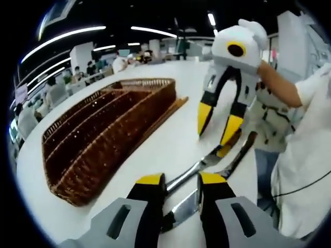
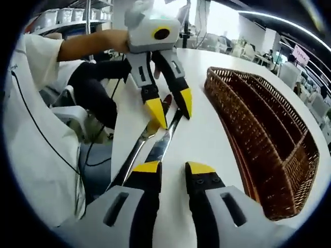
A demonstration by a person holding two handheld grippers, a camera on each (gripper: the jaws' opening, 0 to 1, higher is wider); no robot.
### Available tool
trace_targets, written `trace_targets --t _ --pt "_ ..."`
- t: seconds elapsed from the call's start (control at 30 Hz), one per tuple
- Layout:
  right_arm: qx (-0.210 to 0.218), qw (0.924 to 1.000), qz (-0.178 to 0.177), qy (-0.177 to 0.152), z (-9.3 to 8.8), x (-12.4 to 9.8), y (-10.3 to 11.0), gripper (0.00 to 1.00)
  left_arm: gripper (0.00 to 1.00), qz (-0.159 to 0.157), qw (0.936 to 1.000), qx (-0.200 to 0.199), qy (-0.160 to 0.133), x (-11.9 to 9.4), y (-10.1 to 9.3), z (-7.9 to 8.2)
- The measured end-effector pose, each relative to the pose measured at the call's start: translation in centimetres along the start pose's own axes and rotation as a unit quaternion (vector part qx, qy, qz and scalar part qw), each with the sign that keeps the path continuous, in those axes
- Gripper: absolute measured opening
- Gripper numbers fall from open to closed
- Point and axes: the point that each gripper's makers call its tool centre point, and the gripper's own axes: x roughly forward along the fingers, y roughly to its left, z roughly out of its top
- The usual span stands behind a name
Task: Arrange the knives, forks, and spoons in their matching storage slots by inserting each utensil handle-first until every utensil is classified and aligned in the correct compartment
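Since nothing has yet been placed in the basket, the notes below are kept to handling and grip.

Utensils: a table knife (image 2: pixel 161 144) and what is judged to be a spoon or fork (image 2: pixel 135 150) are seen lying side by side on the white surface (image 2: pixel 207 139), near its edge and just beside the person.
Storage: the wicker cutlery tray (image 1: pixel 111 132), with long parallel slots, is seen well apart from the utensils; no utensil is seen in its slots.
Left hand-held gripper (image 1: pixel 181 183): its jaws are held narrowly apart over the knife blade; whether the blade is touched cannot be told.
Right hand-held gripper (image 2: pixel 173 168): its jaws are spread moderately, nothing is held, and it is set just beside the knife.
Handling: the utensils are judged to be polished metal, stiff, fairly light, and slippery under the yellow pads.
Lying flat: little height is offered above the surface, so a pinch from above is judged likely to skid.
Where to take hold: the knife is best taken across the neck or the lower blade, so that the handle is left free to go in first.
Risk: a loosely pinched utensil is likely to swivel.
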Motion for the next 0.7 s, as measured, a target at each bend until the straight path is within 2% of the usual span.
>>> trace_targets --t 0.2,0.37,0.5,0.7 --pt "-0.014 0.9999 0.003 0.008 -0.2 0.2 0.7 0.22 0.22 0.008 0.9999 -0.007 -0.002 0.1 0.2 -0.2" --pt "-0.016 0.9997 0.0 0.017 -0.5 0.3 -0.3 0.22 0.22 0.016 0.9998 -0.012 -0.008 0.0 0.2 -0.2" --pt "-0.02 0.9985 -0.005 0.05 -1.5 0.3 -1.3 0.21 0.21 0.019 0.9997 -0.012 -0.007 -0.1 0.2 -0.3" --pt "-0.016 0.9976 0.018 0.065 -1.6 0.4 -1.4 0.18 0.21 0.018 0.9997 -0.012 -0.007 -0.2 0.2 -0.4"
